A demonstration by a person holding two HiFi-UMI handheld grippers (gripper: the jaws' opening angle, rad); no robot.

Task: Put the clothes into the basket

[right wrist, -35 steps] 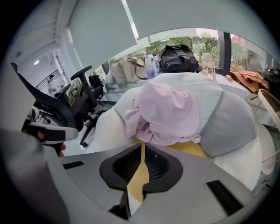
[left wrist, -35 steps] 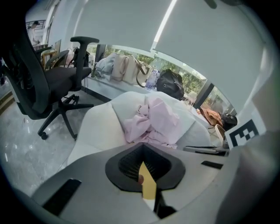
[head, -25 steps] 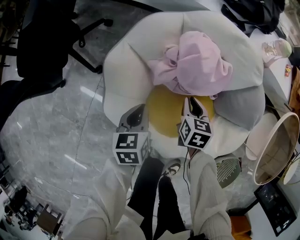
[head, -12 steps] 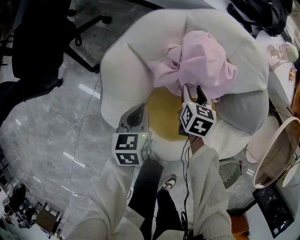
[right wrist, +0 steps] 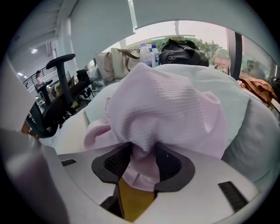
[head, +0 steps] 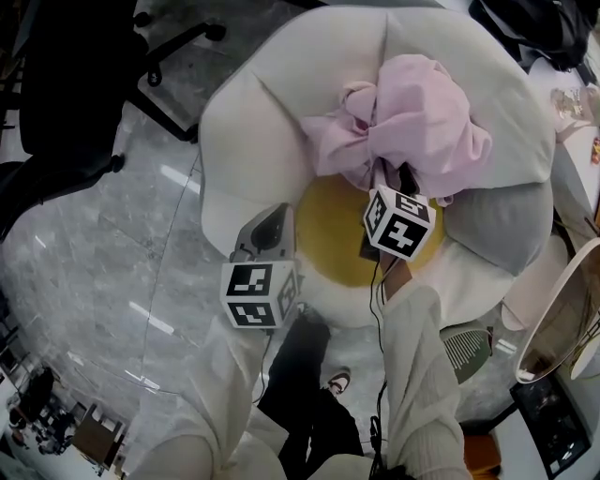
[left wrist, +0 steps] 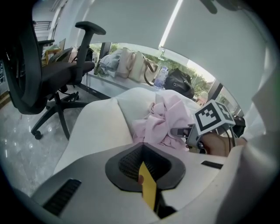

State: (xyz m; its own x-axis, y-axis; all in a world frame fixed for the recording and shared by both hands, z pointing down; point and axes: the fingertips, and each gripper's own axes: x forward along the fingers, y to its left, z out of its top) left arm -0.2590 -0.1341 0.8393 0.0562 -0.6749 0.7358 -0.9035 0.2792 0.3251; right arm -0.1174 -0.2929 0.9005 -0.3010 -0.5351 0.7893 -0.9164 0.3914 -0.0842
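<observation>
A crumpled pink garment [head: 412, 122] lies on a big flower-shaped cushion [head: 253, 141] with white petals and a yellow centre [head: 328, 234]. My right gripper [head: 392, 178] is at the garment's near edge. Its jaws are opening, and a fold of the pink cloth [right wrist: 144, 153] hangs between them without being pinched. My left gripper [head: 272, 225] hovers over the left rim of the yellow centre with its jaws together and nothing in them. In the left gripper view the garment [left wrist: 162, 120] lies ahead beside the right gripper [left wrist: 181, 131]. The cream basket [head: 562, 309] stands at the right edge.
A black office chair [head: 75, 94] stands on the grey floor at the left. A grey petal [head: 497, 225] lies right of the garment. A black bag [head: 534, 28] and a bottle [head: 572, 98] sit on a desk at top right. A ribbed white appliance [head: 464, 347] stands near my legs.
My right gripper has moved forward onto the pink garment and its jaws have opened around a fold. The left gripper has sunk slightly over the cushion.
</observation>
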